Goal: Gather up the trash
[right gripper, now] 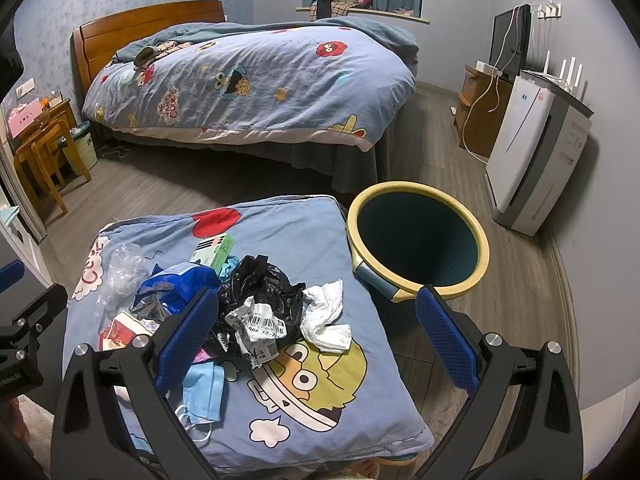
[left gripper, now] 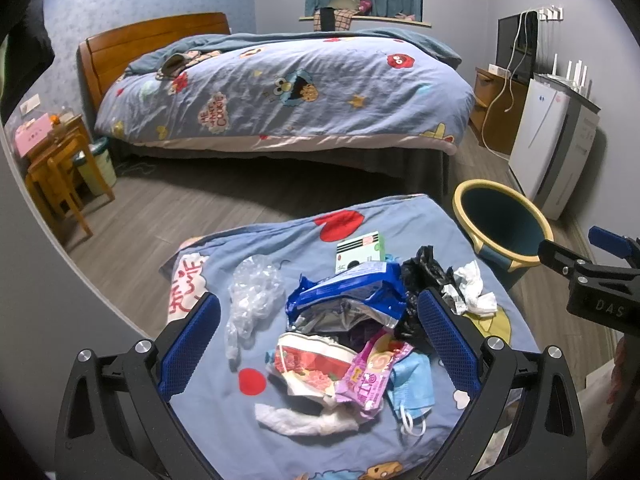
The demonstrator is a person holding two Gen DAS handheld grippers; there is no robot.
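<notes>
A pile of trash lies on a blue cartoon-print cushion: a blue foil bag, a black plastic bag, a crumpled white tissue, a clear plastic wrap, a pink wrapper, a blue face mask and a green box. A yellow-rimmed bin stands on the floor right of the cushion. My left gripper is open above the pile. My right gripper is open above the black bag and tissue, holding nothing.
A bed with a matching quilt fills the back. A white air purifier and a wooden TV cabinet stand along the right wall. A wooden bedside table and a small bin are at the left.
</notes>
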